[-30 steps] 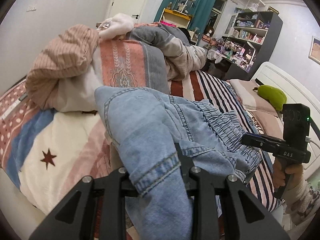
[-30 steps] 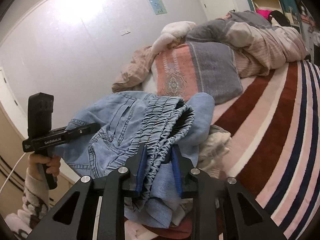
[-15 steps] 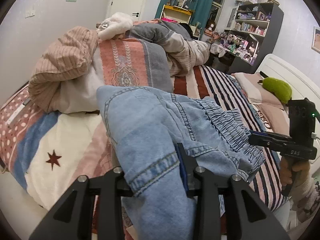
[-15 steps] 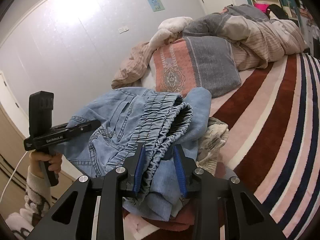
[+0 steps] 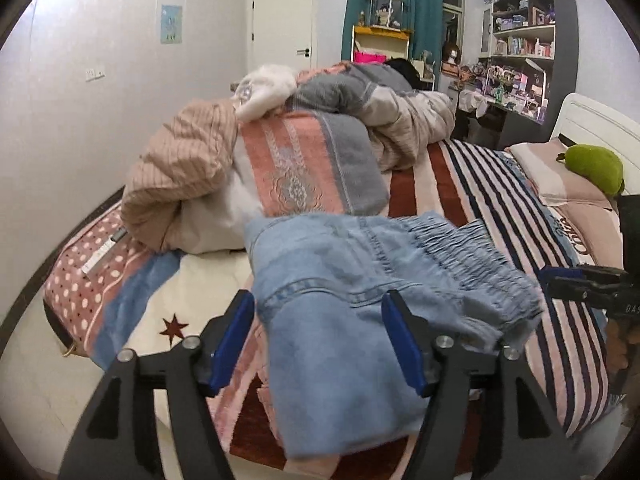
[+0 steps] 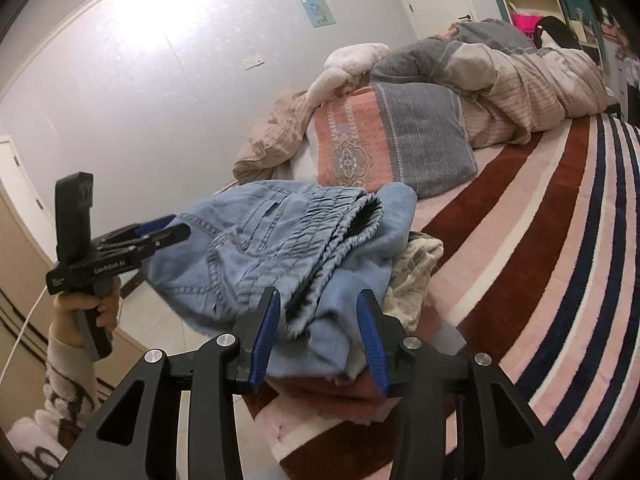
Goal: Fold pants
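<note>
Light blue denim pants lie folded in a bundle on top of a pile of folded clothes at the bed's near edge, elastic waistband to the right; they also show in the right wrist view. My left gripper is open, its blue pads either side of the denim, not clamping it. My right gripper is open too, jaws spread around the waistband end. Each gripper shows in the other's view: the right gripper at the right, the left gripper at the left.
Under the pants lie cream and reddish folded clothes. Behind stand a pink-and-grey pillow and heaped quilts. The striped bedspread stretches right. A green plush toy lies by the headboard. The floor is below left.
Both grippers were shut on the denim and have opened. The pants have dropped onto the pile, and both grippers have drawn back a little.
</note>
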Motion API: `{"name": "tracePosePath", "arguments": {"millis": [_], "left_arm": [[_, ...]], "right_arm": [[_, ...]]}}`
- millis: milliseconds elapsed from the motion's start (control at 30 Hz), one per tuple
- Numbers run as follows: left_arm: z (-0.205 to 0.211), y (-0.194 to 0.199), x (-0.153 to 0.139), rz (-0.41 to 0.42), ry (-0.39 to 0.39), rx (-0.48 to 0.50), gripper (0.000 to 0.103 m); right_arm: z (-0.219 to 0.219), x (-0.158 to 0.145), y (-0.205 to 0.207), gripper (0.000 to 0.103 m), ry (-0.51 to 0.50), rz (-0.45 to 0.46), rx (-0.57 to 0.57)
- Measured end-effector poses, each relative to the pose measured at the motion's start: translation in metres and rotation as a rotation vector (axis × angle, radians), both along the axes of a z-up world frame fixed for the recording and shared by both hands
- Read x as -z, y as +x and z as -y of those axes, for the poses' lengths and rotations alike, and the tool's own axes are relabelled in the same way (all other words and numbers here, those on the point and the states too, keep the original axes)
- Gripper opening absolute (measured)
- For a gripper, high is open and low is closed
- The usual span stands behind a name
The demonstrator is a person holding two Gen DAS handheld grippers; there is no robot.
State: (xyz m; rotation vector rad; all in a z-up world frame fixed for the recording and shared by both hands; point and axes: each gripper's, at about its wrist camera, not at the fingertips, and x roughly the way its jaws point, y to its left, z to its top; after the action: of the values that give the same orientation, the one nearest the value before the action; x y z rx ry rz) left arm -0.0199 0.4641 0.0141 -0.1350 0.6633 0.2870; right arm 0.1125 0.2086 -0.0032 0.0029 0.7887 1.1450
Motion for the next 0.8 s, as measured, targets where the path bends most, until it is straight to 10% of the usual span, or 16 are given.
{"name": "tracePosePath", "arguments": {"millis": [800], "left_arm": [[0.222,-0.001,-0.020,0.236,0.098,0.078,0.096]], "right_arm": [[0.176,-0.001,-0.063,0.094,-0.045,0.301,0.198]]}}
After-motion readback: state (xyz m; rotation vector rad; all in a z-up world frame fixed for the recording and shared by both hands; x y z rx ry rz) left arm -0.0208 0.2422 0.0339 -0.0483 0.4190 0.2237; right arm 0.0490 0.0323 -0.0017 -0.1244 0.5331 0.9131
